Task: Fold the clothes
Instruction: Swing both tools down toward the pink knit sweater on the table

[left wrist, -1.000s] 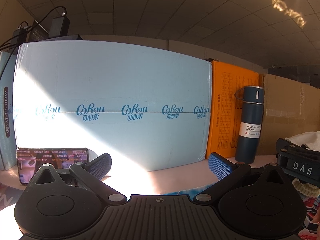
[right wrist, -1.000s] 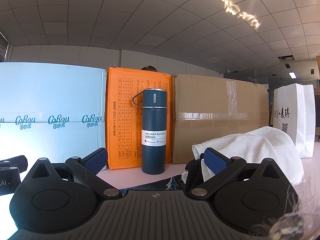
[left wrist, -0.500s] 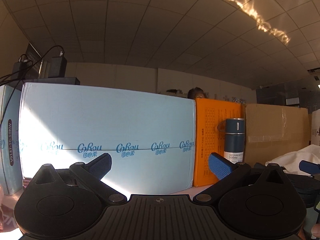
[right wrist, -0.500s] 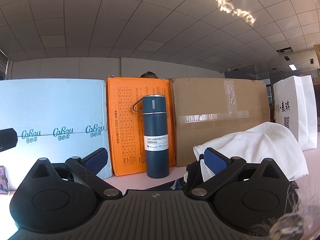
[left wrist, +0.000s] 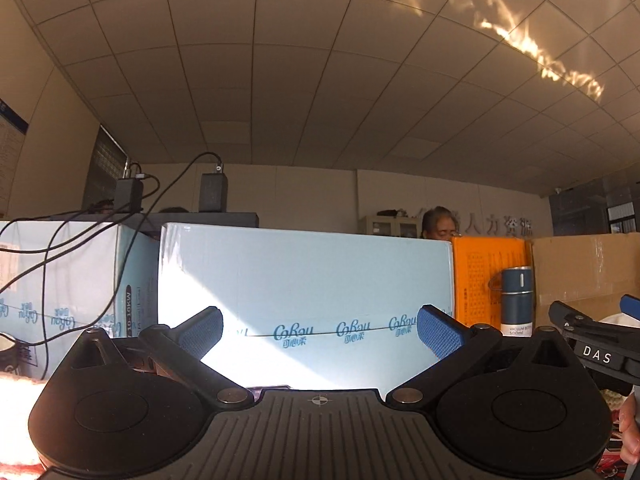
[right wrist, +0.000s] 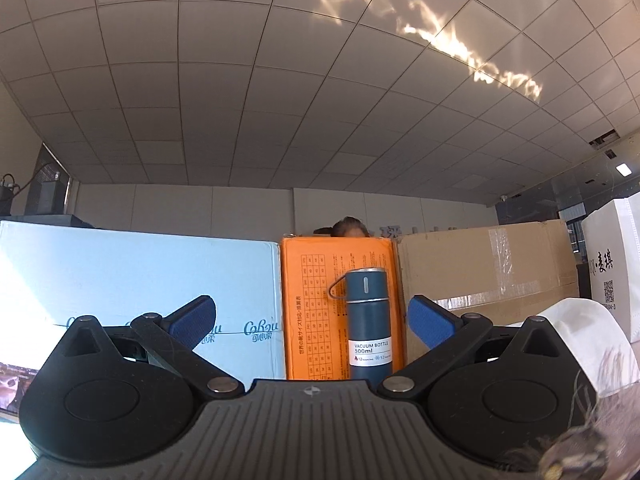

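Both tools, left (left wrist: 318,330) and right (right wrist: 310,320), are spread and empty. The white cloth (right wrist: 588,328) right of the bottle (right wrist: 367,320) looks soft and light; pinch a hem corner.

bottle (right wrist: 368,322) label: "vacuum bottle 500ml"; right gripper (left wrist: 596,354) tag: "das".

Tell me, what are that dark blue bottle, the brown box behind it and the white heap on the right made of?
The bottle looks like metal with a matte blue coat; its label reads VACUUM BOTTLE and a steel band rings the cap. The brown box is plain cardboard, with clear glossy tape. The white heap seems soft cloth, judging by its rounded folds.
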`<state>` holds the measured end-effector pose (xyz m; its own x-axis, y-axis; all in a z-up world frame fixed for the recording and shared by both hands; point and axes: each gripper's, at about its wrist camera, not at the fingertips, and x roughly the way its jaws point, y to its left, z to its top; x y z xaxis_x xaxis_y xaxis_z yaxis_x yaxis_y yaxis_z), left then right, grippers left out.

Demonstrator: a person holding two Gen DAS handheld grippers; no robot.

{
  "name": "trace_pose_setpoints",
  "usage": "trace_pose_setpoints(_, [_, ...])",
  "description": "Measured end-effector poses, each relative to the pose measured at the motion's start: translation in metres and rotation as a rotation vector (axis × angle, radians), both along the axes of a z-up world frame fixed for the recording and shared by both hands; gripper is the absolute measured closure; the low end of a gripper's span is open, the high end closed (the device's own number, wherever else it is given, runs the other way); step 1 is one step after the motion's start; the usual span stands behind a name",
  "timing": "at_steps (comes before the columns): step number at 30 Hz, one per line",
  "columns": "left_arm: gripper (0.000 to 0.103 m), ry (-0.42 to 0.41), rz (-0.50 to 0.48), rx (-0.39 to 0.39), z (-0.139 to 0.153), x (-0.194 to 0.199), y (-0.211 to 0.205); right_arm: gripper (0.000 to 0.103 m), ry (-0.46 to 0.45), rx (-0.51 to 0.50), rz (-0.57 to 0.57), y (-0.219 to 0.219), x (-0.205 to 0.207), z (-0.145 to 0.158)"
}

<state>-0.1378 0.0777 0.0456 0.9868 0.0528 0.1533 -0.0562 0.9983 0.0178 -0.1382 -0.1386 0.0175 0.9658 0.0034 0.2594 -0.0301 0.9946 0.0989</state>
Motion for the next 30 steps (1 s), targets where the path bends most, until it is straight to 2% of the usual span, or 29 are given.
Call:
trace_pose_setpoints(5, [0.000,-0.004,0.064,0.016,0.009,-0.016,0.036,0.000,0.022,-0.002,0.162,0.029,-0.022,0.021])
trace_pose_setpoints(8, [0.000,0.012,0.176,0.036,0.015,-0.023,0.064,0.000,0.052,-0.009,0.274,0.055,-0.033,0.032])
trace_pose_setpoints(13, [0.000,0.072,0.322,-0.060,0.025,-0.031,0.135,0.000,0.165,0.037,0.561,0.098,-0.033,0.051])
trace_pose_setpoints(15, [0.000,0.119,0.364,-0.130,0.026,-0.032,0.168,0.000,0.222,0.048,0.645,0.118,-0.028,0.056])
trace_pose_setpoints(21, [0.000,0.291,0.414,-0.446,0.012,-0.028,0.259,0.000,0.464,0.132,0.809,0.179,0.006,0.058])
trace_pose_setpoints(25, [0.000,0.331,0.465,-0.555,-0.015,-0.020,0.288,0.000,0.658,0.194,0.884,0.217,0.039,0.040])
trace_pose_setpoints(30, [0.000,0.370,0.400,-0.662,-0.042,-0.020,0.308,0.000,0.856,0.241,0.962,0.260,0.068,0.015])
